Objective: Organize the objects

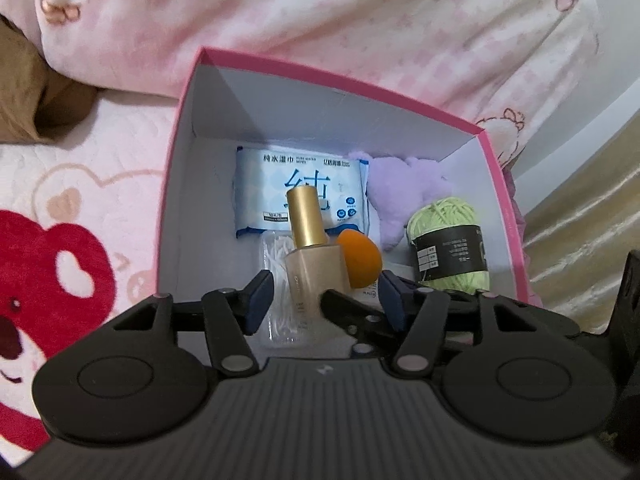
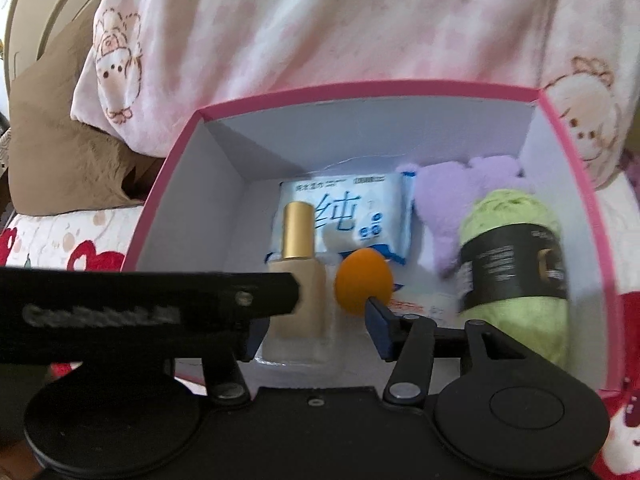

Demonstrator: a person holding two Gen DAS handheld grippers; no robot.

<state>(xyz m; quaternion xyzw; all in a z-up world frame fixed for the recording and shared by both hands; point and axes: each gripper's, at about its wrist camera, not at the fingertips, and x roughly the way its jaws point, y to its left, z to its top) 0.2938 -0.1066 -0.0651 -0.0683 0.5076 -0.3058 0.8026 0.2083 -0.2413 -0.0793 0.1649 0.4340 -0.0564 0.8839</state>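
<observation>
Two hand-held grippers parted around nothing, bottle (image 1: 310,256) upright, gold cap up, in pink box (image 1: 332,76).

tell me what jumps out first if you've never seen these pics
The pink box, open on a pink bed cover, draws the eye first. Inside it a gold-capped bottle stands near the front beside an orange sponge, between the jaws of both open grippers. Behind lie a blue wipes pack and a purple plush toy, with green yarn at the right.
</observation>
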